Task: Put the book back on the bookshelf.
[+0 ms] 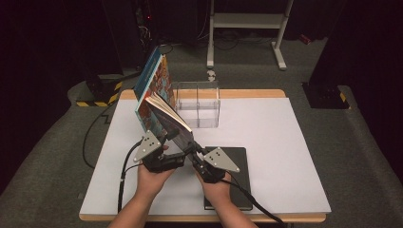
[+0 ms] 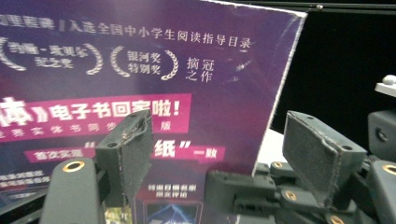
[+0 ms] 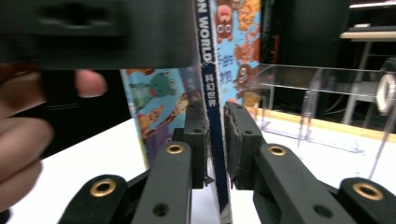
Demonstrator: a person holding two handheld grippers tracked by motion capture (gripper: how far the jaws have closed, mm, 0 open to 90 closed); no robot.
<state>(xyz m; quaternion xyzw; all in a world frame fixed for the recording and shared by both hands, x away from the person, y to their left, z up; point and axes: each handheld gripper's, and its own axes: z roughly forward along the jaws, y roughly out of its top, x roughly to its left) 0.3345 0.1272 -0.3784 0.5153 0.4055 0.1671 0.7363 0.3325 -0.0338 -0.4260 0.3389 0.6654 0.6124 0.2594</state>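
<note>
High view: two books lean together near the table's middle, the purple-covered book in front and the cartoon-covered book behind it at eleven o'clock. Both grippers meet at their lower edges: the left gripper and the right gripper; their jaw tips are hidden by hands and book pages. A clear rack stands just beside, at two o'clock; a black notebook lies partly under the right hand.

Left gripper view: the jaws stand apart, pads off the purple cover, whose left side is cut off.

Right gripper view: the jaws pinch the blue spine; a blurred hand sits at nine o'clock.
</note>
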